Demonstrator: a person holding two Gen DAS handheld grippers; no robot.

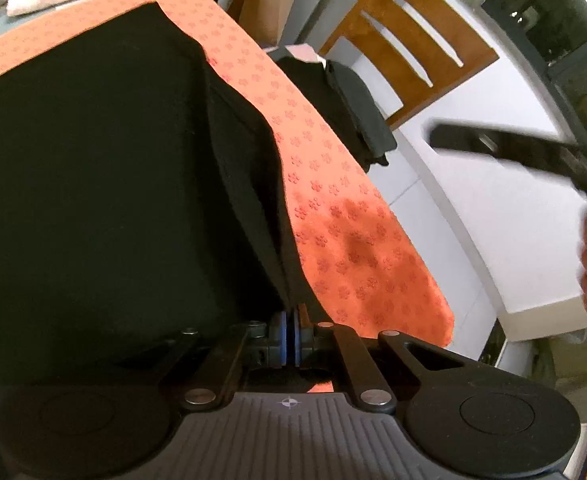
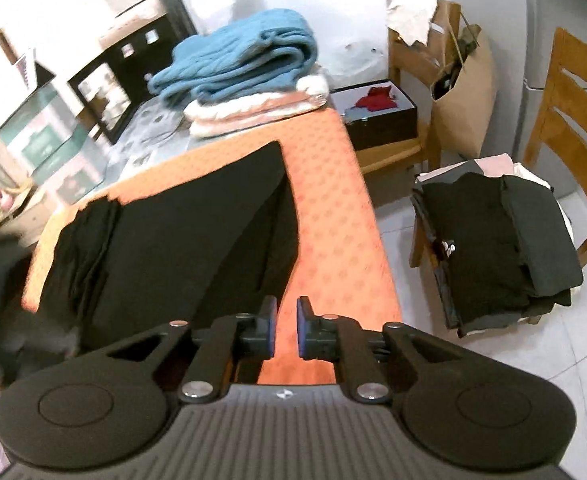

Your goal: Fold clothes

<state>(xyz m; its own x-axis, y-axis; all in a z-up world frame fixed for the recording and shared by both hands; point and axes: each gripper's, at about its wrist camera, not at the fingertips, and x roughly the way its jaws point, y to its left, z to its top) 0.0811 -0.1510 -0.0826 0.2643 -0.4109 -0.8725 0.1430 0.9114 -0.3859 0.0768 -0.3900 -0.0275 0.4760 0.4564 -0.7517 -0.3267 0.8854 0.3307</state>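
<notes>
Black garment (image 2: 173, 240) lies spread on the orange mat (image 2: 333, 208) that covers my worktop, its long axis running away from me toward the far end, where folded pink and blue knits (image 2: 245, 68) are stacked. My left gripper (image 1: 291, 338) is clamped shut on the garment's near right edge; the cloth rises straight out of the pads, so that hand is the one actually on it. My right gripper (image 2: 285, 330) has its jaws a little apart with nothing between them, only bare mat showing in the gap, and it sits just to the right of the garment's edge. I judge the next fold turns on carrying that held edge leftward across the body of the cloth. Off the worktop's right side, a chair (image 2: 573, 128) holds a pile of dark clothes (image 2: 493, 240) over a pale tiled floor (image 2: 393, 220), with a paper bag (image 2: 465, 100) behind.
</notes>
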